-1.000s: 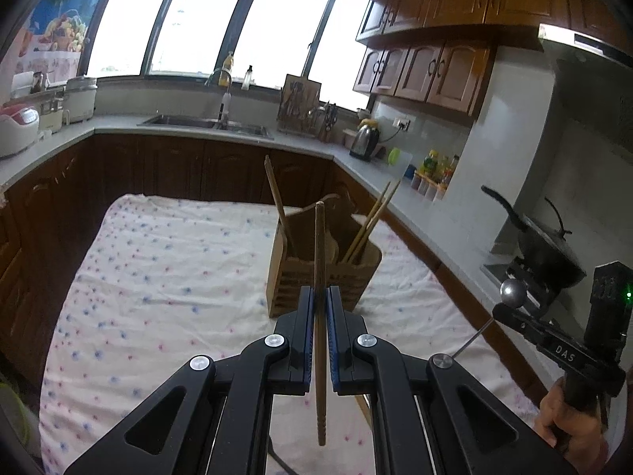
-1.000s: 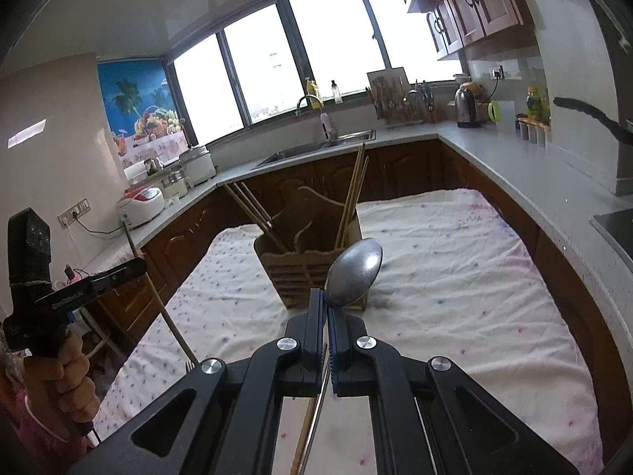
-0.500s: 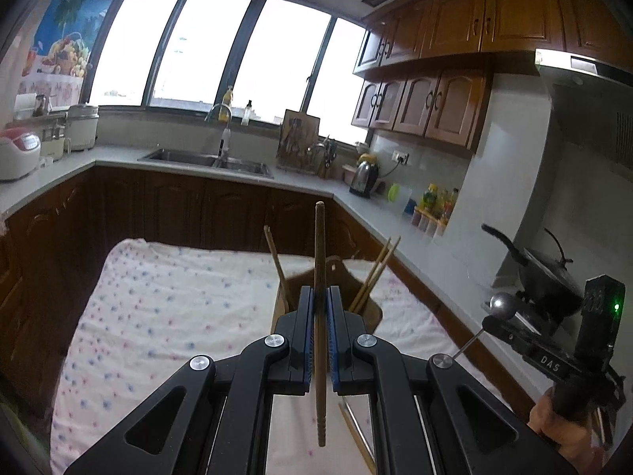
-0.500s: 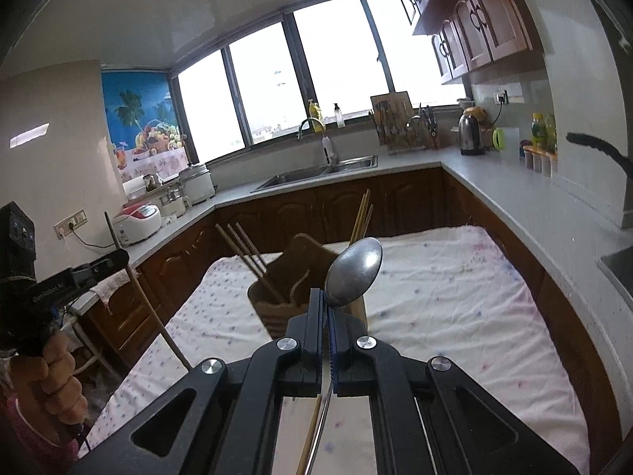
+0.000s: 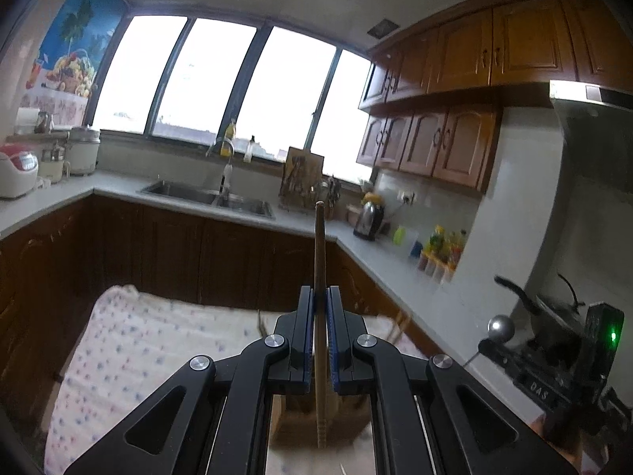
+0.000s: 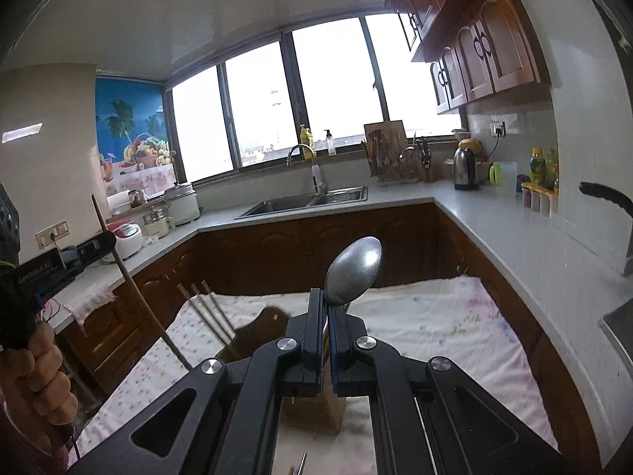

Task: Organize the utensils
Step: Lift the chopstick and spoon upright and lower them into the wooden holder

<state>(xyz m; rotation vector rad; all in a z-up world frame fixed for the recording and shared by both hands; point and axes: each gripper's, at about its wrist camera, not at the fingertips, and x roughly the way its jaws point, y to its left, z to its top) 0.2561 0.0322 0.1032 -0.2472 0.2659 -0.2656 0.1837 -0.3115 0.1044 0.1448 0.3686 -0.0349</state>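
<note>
Holding one utensil per hand, you have both lifted above the wooden utensil holder [image 6: 253, 336] on the cloth-covered desk [image 6: 435, 316], likely to sort them into slots. Your left gripper [image 5: 320, 297] has its fingers clamped narrow on a wooden chopstick [image 5: 319, 245], upright so it can drop in end first. Your right gripper [image 6: 326, 301] pinches the metal spoon [image 6: 354, 269] by the handle just below the bowl, bowl up. Other chopsticks [image 6: 209, 308] already lean in the holder's left compartment.

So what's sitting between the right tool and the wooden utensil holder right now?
Nothing: in the right wrist view the holder lies directly beneath the right tool, which is shut on the metal spoon, with only open air between.
</note>
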